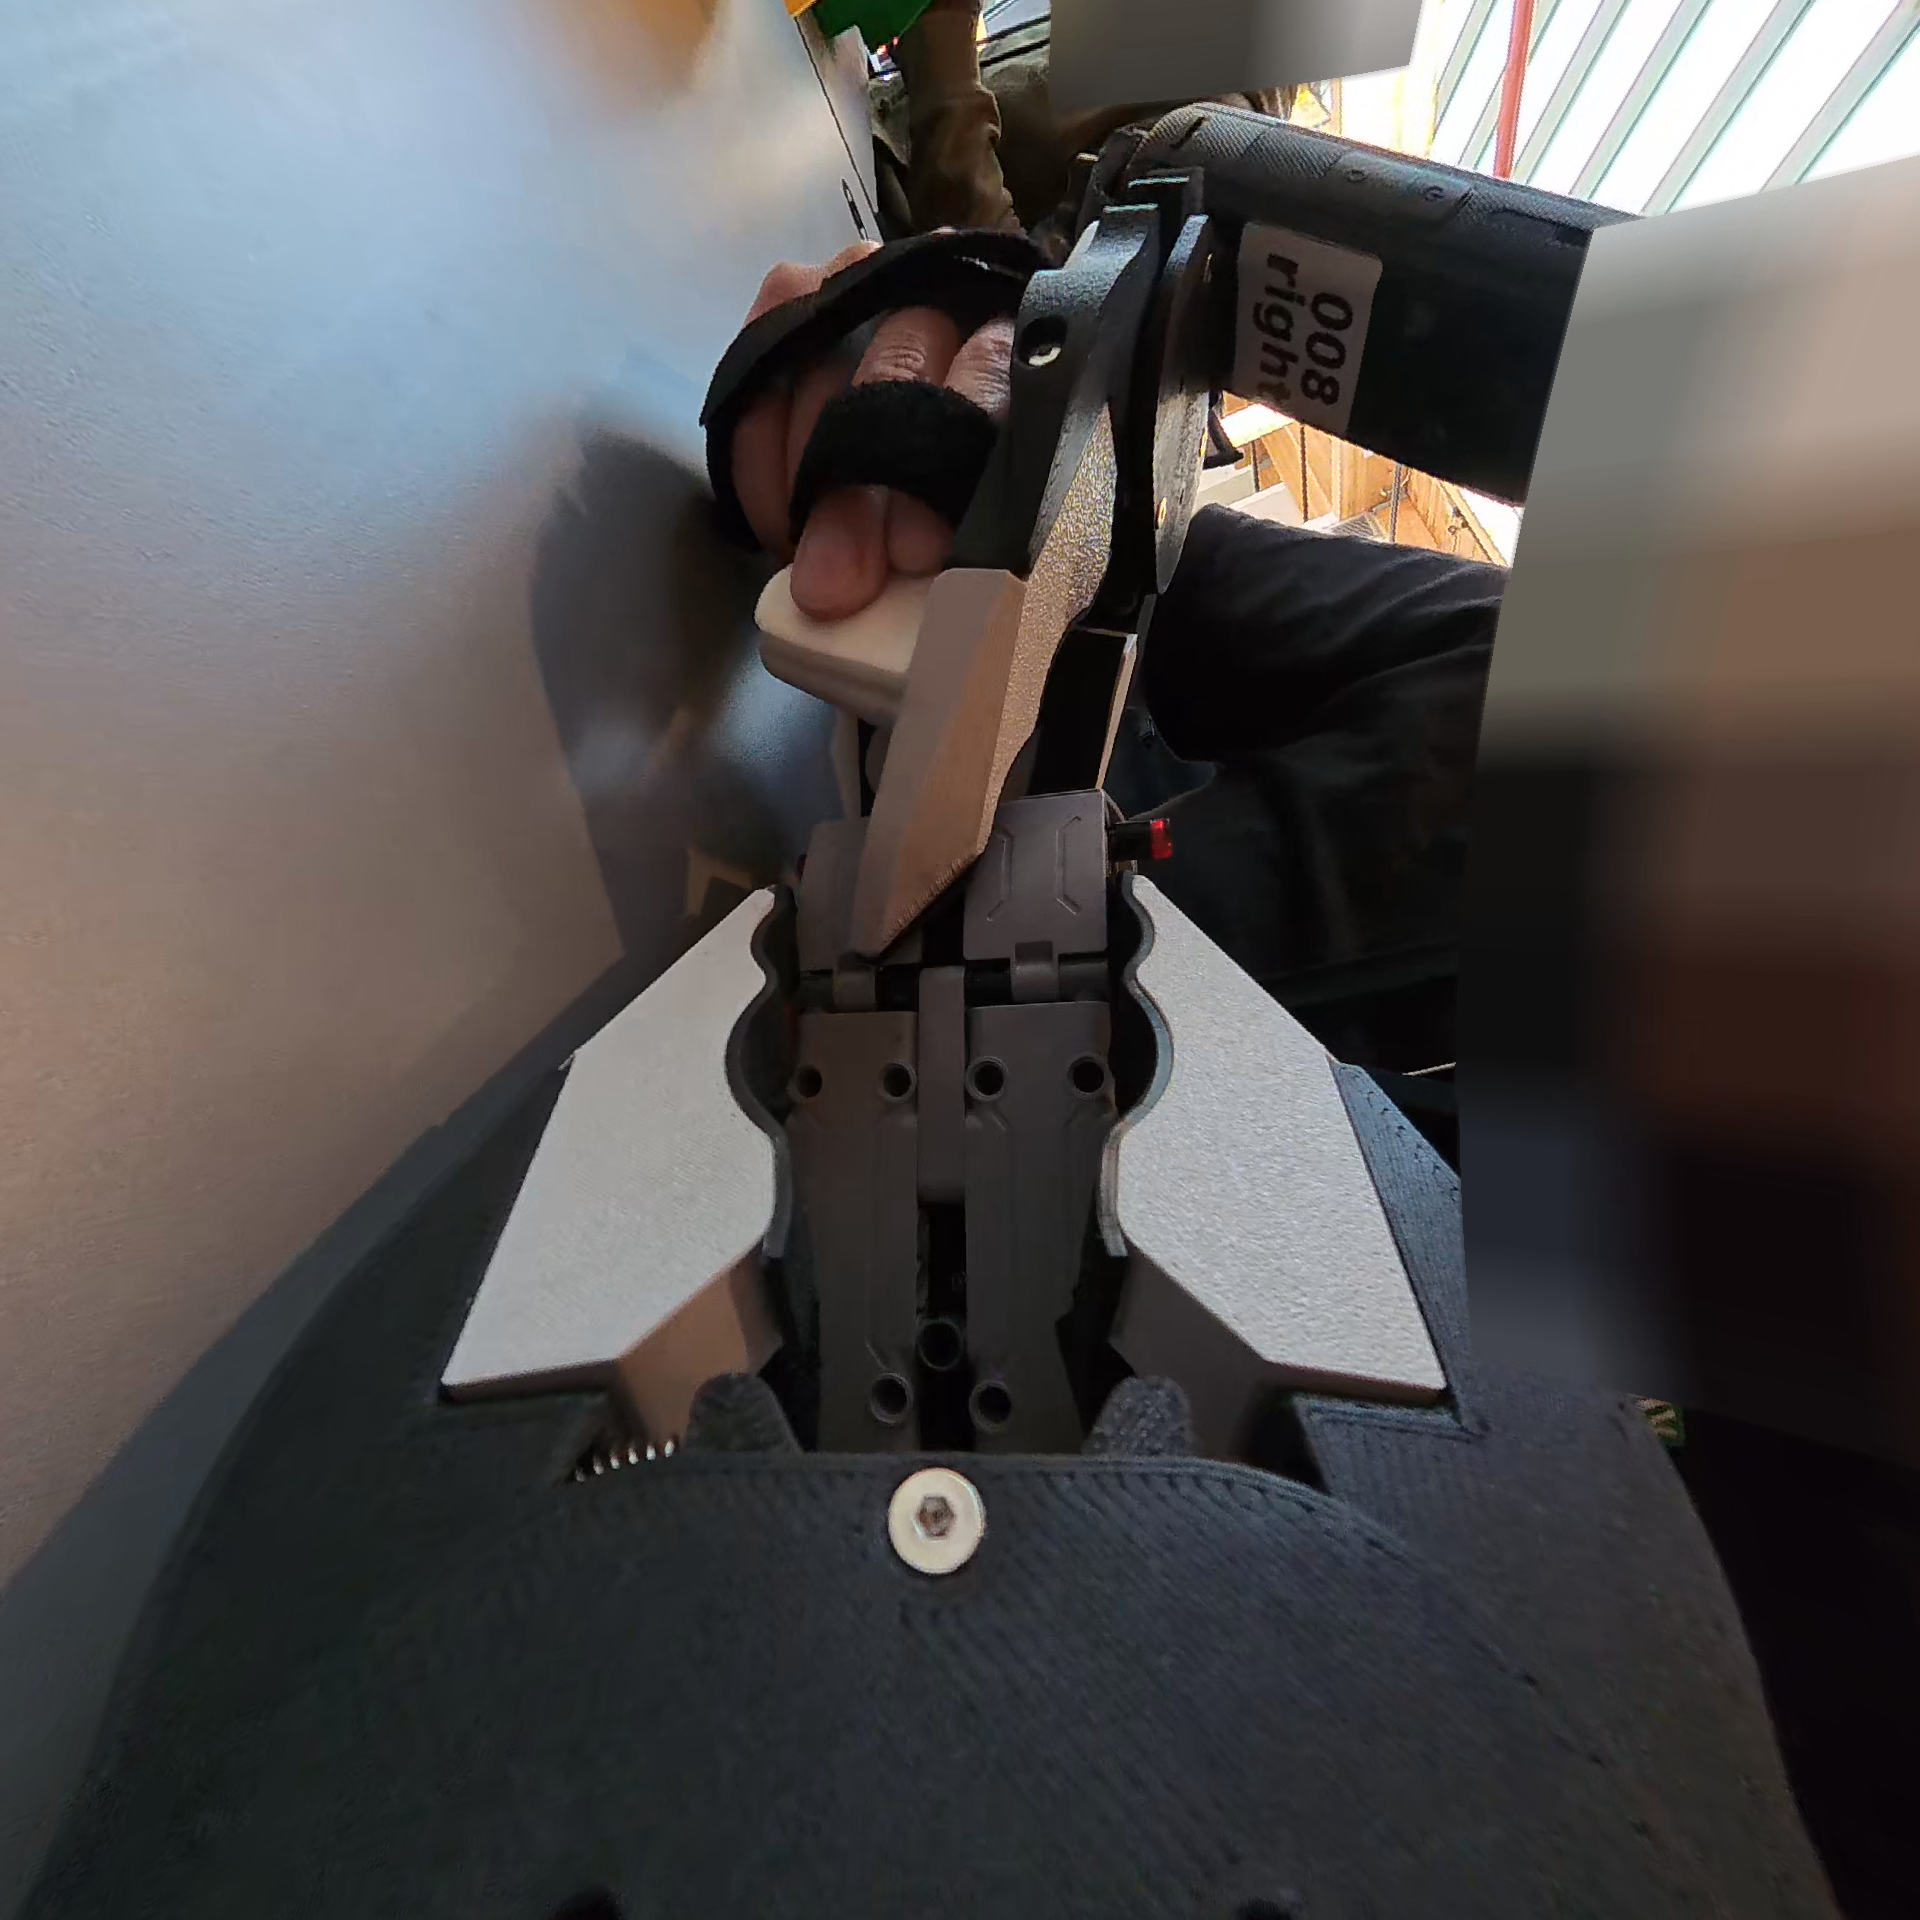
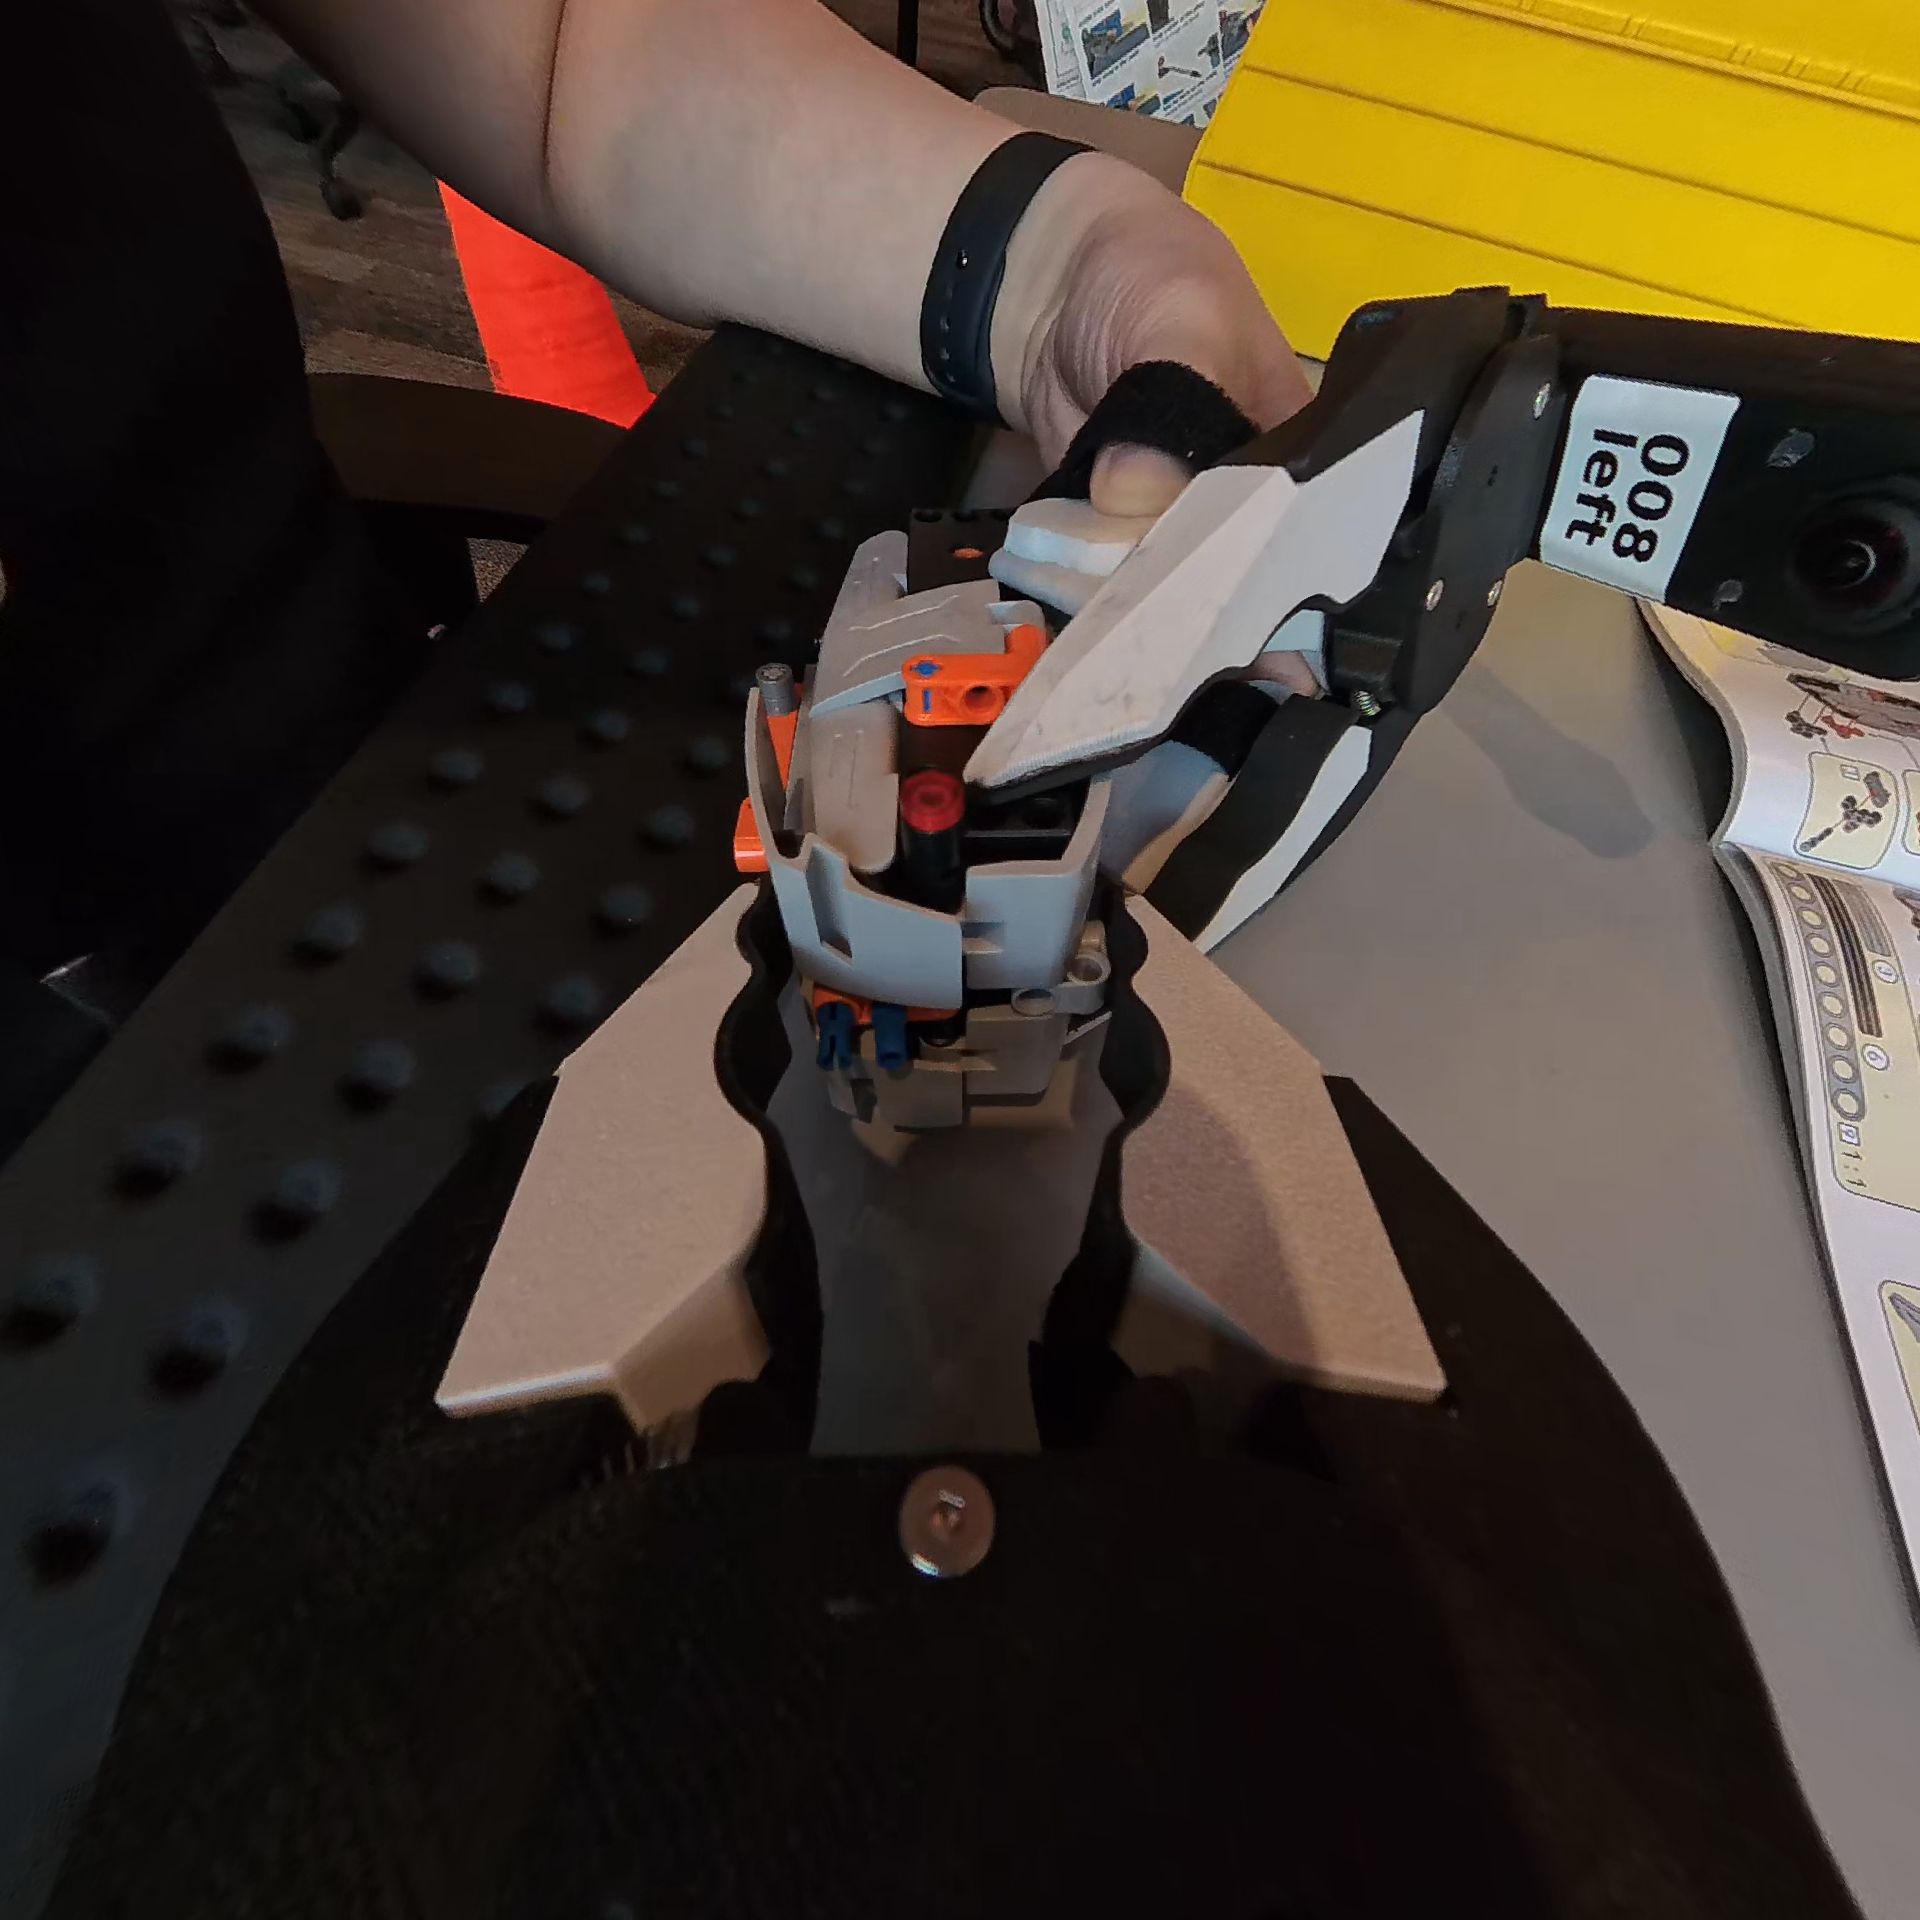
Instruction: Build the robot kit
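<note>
Both grippers were clamped on one grey brick-built model (image 1: 951, 1132), held between them above a grey table (image 2: 1455, 1143). The left gripper (image 1: 951, 997) gripped its grey panels; the right gripper (image 2: 940, 997) gripped its orange-and-grey end. An instruction booklet (image 2: 1829, 935) lay to the right.

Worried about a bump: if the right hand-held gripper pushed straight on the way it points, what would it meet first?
The right hand-held gripper already has the grey brick model between its fingers. Pushed further, it would probably meet the left hand-held gripper's finger, which rests on the model's far end; depth is unclear.
</note>
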Demonstrator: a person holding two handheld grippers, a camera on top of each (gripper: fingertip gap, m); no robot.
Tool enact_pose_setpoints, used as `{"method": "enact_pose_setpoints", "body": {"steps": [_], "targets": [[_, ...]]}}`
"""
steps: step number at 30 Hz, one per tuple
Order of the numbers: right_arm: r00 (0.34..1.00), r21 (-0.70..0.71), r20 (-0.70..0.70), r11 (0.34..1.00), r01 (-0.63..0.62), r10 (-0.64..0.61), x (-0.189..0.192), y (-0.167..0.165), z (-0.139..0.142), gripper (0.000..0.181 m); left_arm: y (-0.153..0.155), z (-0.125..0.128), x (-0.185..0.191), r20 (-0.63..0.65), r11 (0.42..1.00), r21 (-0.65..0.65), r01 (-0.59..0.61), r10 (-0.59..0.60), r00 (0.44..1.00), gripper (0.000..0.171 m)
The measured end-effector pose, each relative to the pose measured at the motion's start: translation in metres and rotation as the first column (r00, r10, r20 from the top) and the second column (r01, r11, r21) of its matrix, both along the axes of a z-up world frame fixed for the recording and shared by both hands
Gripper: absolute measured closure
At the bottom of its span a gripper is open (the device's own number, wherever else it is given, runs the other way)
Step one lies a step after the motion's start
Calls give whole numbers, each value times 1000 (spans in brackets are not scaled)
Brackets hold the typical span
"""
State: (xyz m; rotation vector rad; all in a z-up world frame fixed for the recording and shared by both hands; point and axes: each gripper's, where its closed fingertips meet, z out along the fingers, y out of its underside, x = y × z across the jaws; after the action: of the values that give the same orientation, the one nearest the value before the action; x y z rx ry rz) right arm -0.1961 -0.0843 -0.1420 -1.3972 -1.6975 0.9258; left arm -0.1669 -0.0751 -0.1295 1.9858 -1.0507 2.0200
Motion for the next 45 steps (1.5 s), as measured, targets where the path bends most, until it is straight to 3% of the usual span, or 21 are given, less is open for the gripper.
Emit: {"method": "enact_pose_setpoints", "body": {"steps": [5,7,9,13,19,35,39,41,43,45], "targets": [[999,-29,-31,999,20,-21,0,3,4,117,3,2,0,8,1000,-28,-12,13,1000,112],[998,4,-35,999,44,-44,0,2,6,91,4,2,-1,9,999,-30,-17,18,1000,112],[998,9,-20,998,67,-66,-2,-3,3,87,5,2,-1,13,999,-32,-27,28,1000,112],[988,100,9,984,150,-151,-4,4,-4,106,5,1,0,8,999,-23,-23,23,1000,112],[990,-13,2,990,142,-142,-4,2,-1,106,5,1,1,4,999,-18,-32,33,999,112],[988,6,46,989,146,-147,-4,2,-8,108,4,-3,2,-27,998,17,-60,60,998,113],[993,-19,2,993,118,-118,-6,2,-1,108,7,1,1,-10,997,-48,-66,65,998,112],[990,-29,-27,990,135,-136,-6,5,4,106,10,3,0,0,994,-86,-73,73,997,112],[979,10,-45,980,197,-197,-6,14,7,90,17,4,1,5,987,-118,-113,114,993,113],[964,67,-28,962,265,-264,-8,20,6,77,23,1,2,-10,986,-64,-153,153,988,112]]}}
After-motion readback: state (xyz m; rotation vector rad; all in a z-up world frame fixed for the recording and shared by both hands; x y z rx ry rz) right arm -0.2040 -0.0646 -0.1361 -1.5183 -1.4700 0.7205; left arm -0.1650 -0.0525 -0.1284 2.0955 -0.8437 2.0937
